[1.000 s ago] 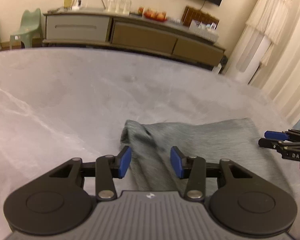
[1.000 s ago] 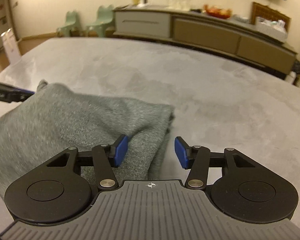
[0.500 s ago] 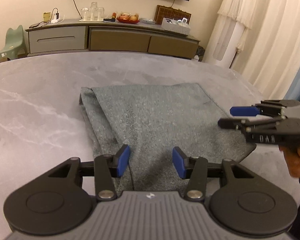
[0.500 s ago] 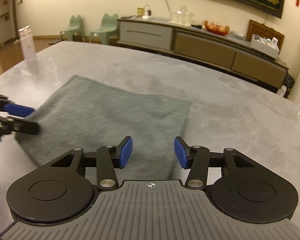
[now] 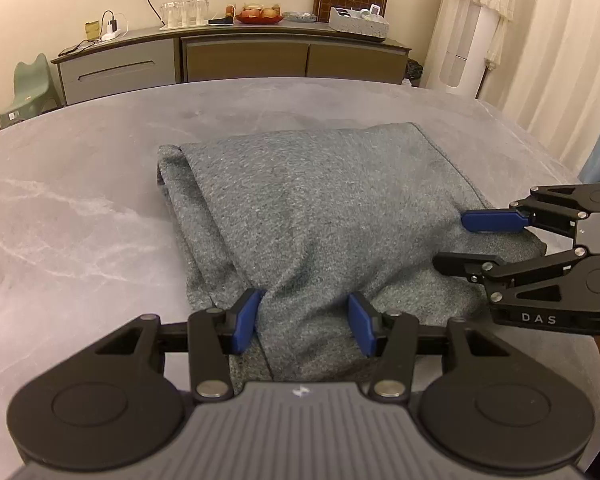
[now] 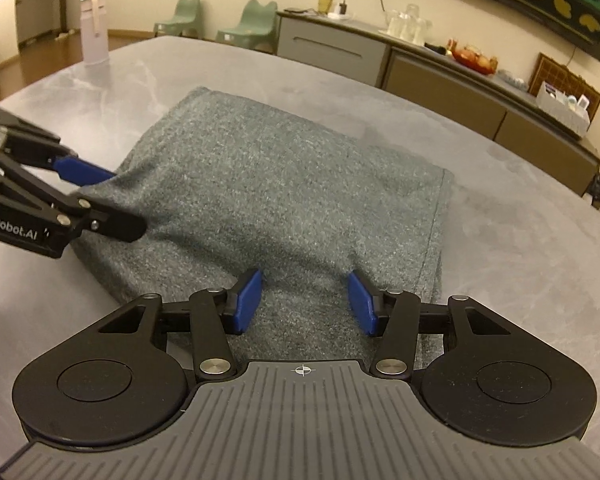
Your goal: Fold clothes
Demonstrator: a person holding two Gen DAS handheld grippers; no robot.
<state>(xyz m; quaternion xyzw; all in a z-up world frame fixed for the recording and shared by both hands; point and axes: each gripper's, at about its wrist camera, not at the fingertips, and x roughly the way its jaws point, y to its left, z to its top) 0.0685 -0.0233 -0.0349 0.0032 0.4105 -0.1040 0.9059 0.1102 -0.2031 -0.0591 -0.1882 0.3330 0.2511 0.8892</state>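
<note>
Here the folded grey garment (image 5: 312, 216) lay flat on the grey marbled table (image 5: 60, 208), directly ahead of and partly beneath both hand-held grippers. The left hand-held gripper (image 5: 305, 326) sat over the garment's near edge, toward its left side; its jaws were opening, cloth lay between the blue pads (image 5: 244, 322), and the pads did not press on it. The right hand-held gripper (image 6: 305, 307) sat over the near edge toward the garment's right, hemmed side, jaws partly apart, cloth under the gap, nothing clamped. In the left wrist view the right hand-held gripper entered from the right over the garment's near right corner; in the right wrist view the left one entered from the left at the garment's left edge. Beyond the table stood a long low sideboard (image 5: 236, 56) carrying glasses (image 5: 184, 12) and a fruit bowl (image 5: 259, 16), green chairs (image 6: 252, 20), and pale curtains (image 5: 540, 40).
</note>
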